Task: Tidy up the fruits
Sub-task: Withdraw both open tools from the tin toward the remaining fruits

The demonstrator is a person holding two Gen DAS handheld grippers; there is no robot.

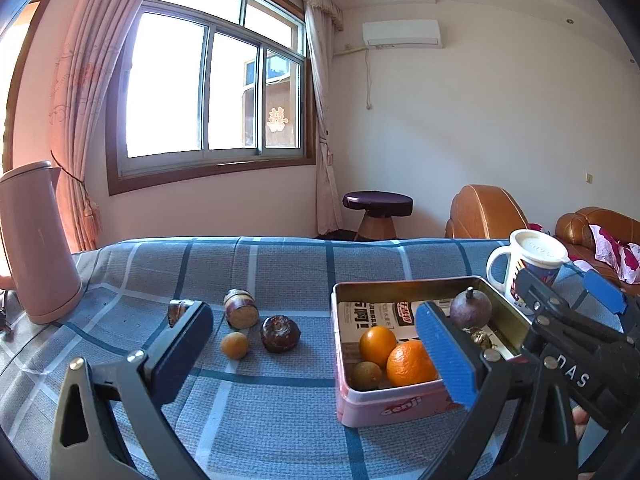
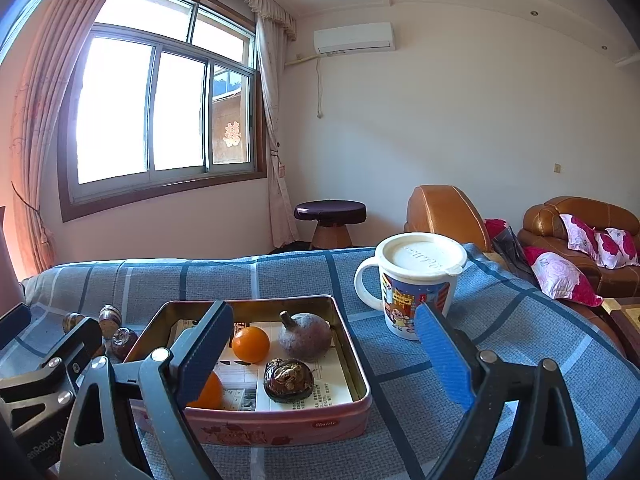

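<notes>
I am holding my left claw and my right claw with jaws standing wide apart, nothing between the pads of either. Both are hovering over the counter, which is wearing a blue checked cloth. The pink rectangular metal tin is sitting on the cloth just left of the lidded white printed mug. Inside the tin are lying two round oranges, a small brownish round fruit, a dull purple round fruit with a stem and a dark glossy wrinkled fruit. Left of the tin, on the cloth, are resting a small yellowish round fruit, a dark ridged fruit and a short cut brown stalk piece. A tall pink cylindrical jug is standing at the far left.
</notes>
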